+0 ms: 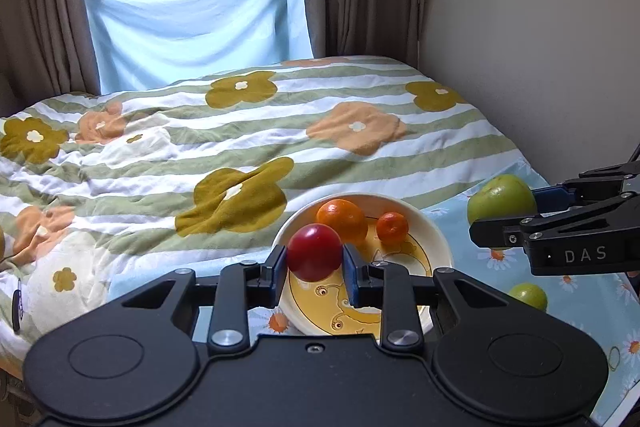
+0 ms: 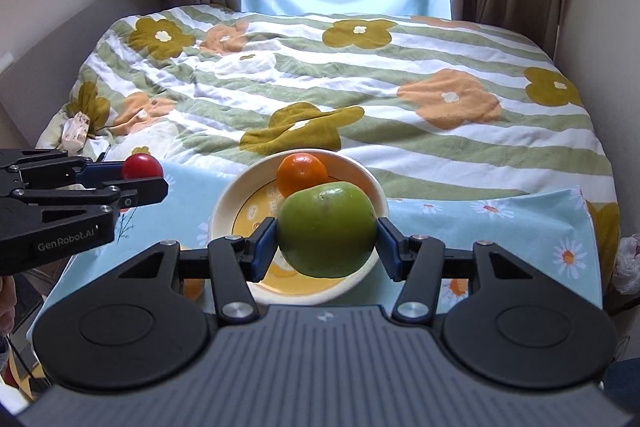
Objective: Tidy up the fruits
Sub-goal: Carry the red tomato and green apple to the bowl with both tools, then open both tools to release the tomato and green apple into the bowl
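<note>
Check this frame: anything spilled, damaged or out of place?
Nothing spilled or damaged. One small green fruit lies loose on the blue cloth outside the bowl, not yet sorted.

Red fruit [image 1: 315, 251], green fruit [image 2: 326, 229], two oranges [image 1: 342, 219]; cream bowl [image 1: 434, 233], yellow moon; quilt [image 1: 248, 131] green-striped, flowered.

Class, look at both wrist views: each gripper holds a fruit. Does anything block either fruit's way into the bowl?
Nothing visible blocks them. The red fruit and green fruit are held near the bowl, whose two oranges sit at the back, leaving room in front.
</note>
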{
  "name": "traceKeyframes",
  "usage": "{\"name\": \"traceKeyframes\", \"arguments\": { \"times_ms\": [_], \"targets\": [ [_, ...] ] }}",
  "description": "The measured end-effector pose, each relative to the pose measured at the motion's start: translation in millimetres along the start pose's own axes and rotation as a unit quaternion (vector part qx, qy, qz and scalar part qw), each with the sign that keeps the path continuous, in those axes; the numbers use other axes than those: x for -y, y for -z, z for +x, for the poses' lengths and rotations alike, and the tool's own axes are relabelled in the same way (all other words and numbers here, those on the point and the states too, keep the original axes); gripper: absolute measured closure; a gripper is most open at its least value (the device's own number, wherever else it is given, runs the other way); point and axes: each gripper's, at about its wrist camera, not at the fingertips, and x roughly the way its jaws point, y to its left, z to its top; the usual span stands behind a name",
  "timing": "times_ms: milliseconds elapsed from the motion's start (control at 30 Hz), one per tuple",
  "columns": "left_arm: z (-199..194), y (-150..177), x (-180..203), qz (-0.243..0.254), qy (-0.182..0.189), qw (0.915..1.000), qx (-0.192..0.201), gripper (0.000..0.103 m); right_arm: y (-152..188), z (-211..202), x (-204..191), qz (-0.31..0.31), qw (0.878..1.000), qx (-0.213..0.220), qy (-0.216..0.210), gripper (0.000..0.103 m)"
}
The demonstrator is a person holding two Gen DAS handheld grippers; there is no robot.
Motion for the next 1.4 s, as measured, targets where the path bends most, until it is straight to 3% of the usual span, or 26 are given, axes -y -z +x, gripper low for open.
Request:
{"name": "traceKeyframes", "arguments": {
  "times_ms": [467,733,767,800,833,867,900,1233,1400],
  "targets": [
    [119.7,-7.3,-8.1,0.054,0.023,0.9953,-0.077,0.071,-15.7,70.4,10.2,0.047,0.998,-0.032,0.042,0.035],
    [145.5,5.3,-2.5,0.101,0.022,0.9899,-0.097,0.069,-16.1,84.6,20.5,0.064,0.995,-0.041,0.060,0.035],
    [145.8,5.4,-2.1,0.104,0.022,0.9898,-0.094,0.062,-15.6,84.8,21.5,0.067,0.995,-0.041,0.062,0.035],
    [145.2,4.8,-2.2,0.107,0.022,0.9899,-0.090,0.046,-15.2,84.5,22.6,0.069,0.995,-0.041,0.063,0.035],
    [143.1,4.1,-2.2,0.106,0.029,0.9903,-0.084,0.037,-14.8,83.6,23.7,0.071,0.994,-0.041,0.065,0.035],
    [140.4,2.8,-2.3,0.105,0.032,0.9910,-0.077,0.016,-14.5,82.9,24.8,0.073,0.994,-0.041,0.066,0.035],
    [136.5,2.7,-2.4,0.105,0.028,0.9917,-0.068,0.005,-14.2,82.1,25.6,0.075,0.994,-0.040,0.067,0.035],
    [96.8,-8.6,-10.1,0.076,0.013,0.9959,-0.046,0.005,-15.6,70.5,27.1,0.062,0.996,-0.036,0.061,0.035],
    [70.3,-8.3,-17.4,0.037,0.001,0.9986,-0.037,0.002,-18.3,72.0,21.8,0.037,0.997,-0.040,0.047,0.035]
  ]
}}
